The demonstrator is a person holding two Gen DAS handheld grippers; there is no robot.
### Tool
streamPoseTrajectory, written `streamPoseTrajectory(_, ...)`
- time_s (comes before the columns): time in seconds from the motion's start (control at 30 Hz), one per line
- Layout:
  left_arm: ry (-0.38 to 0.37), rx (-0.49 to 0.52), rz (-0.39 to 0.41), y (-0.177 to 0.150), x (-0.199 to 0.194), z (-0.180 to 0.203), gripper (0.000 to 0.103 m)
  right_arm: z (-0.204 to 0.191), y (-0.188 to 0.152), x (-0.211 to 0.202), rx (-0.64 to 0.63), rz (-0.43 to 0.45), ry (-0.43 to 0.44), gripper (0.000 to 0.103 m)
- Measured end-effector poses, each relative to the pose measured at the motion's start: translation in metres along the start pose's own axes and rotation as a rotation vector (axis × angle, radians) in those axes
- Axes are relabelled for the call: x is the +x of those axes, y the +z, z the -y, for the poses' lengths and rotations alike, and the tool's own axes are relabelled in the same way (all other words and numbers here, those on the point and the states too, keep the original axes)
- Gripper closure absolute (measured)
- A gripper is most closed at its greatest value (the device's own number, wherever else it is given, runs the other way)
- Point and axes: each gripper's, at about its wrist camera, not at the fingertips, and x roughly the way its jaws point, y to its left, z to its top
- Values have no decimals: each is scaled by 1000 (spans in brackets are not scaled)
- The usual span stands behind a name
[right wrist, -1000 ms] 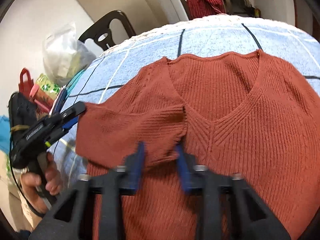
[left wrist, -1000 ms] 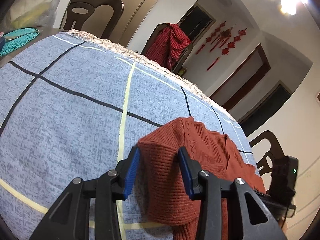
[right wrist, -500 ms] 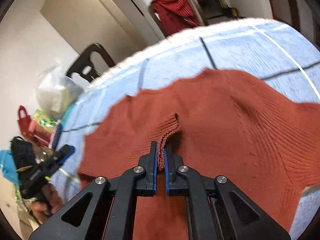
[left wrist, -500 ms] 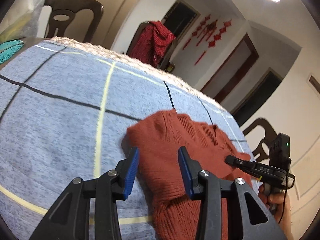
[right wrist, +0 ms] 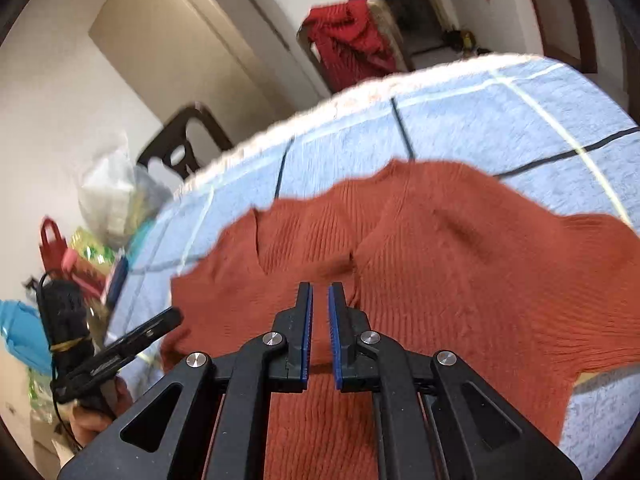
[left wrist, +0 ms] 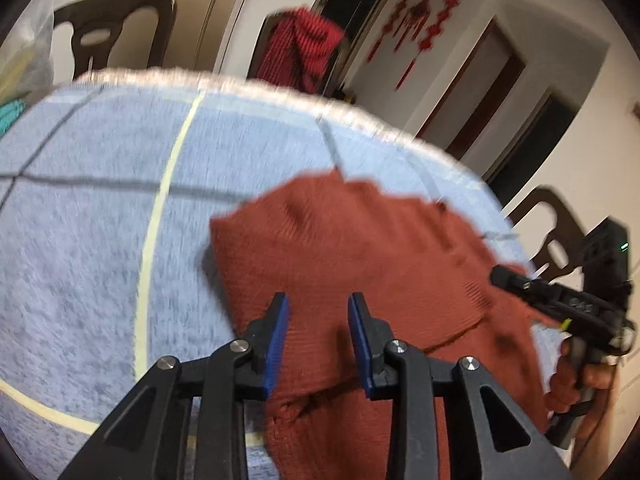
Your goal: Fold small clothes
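On the bench, over a blue checked cloth (left wrist: 100, 240), lies the rust-red knit sweater (right wrist: 460, 264), one sleeve folded across its chest. Above its near-left part hangs the left tool (left wrist: 316, 320); its jaws have just been closing, yet a gap remains, with knit beneath and nothing pinched. The right tool (right wrist: 320, 312) hovers over the sweater's middle, pads almost together and empty. Beyond the far edge stand dark chairs (left wrist: 116, 32), one draped with a red garment (right wrist: 352, 36). Bags and clutter (right wrist: 100, 216) crowd the far-left side.
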Motion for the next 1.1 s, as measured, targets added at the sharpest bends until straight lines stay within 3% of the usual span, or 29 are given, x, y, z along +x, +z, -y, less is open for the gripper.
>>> streamPoseTrajectory(0.07, 4, 10, 12, -3, -4, 0, 77, 5, -6, 18, 6, -83, -42, 97)
streamPoseTrajectory(0.13, 12, 10, 8, -6, -11, 0, 77, 7, -9, 16, -1, -60, -27, 97)
streamPoseTrajectory(0.23, 31, 23, 2, -6, -18, 1, 77, 2, -9, 8, -34, -45, -74, 96)
streamPoseTrajectory(0.37, 92, 29, 18, 15, -13, 7, 77, -10, 7, 3, -60, 1, -71, 96)
streamPoseTrajectory(0.53, 138, 19, 9, 27, 10, -1, 76, 0, 12, 38, -39, -70, -92, 96)
streamPoseTrajectory(0.6, 145, 29, 1, 23, 4, 2, 76, 3, 9, 31, -31, -56, -79, 96)
streamPoseTrajectory(0.67, 116, 39, 0, 13, -7, 6, 76, -2, 1, 18, -60, -40, -108, 96)
streamPoseTrajectory(0.73, 86, 50, -5, -1, -12, 9, 74, -3, -10, 5, -75, -29, -80, 96)
streamPoseTrajectory(0.93, 151, 95, 18, -16, -19, 20, 74, 9, -27, -3, -48, -43, -73, 95)
streamPoseTrajectory(1.1, 210, 115, 26, -31, -36, 29, 72, -2, -44, -23, -131, -45, -122, 89)
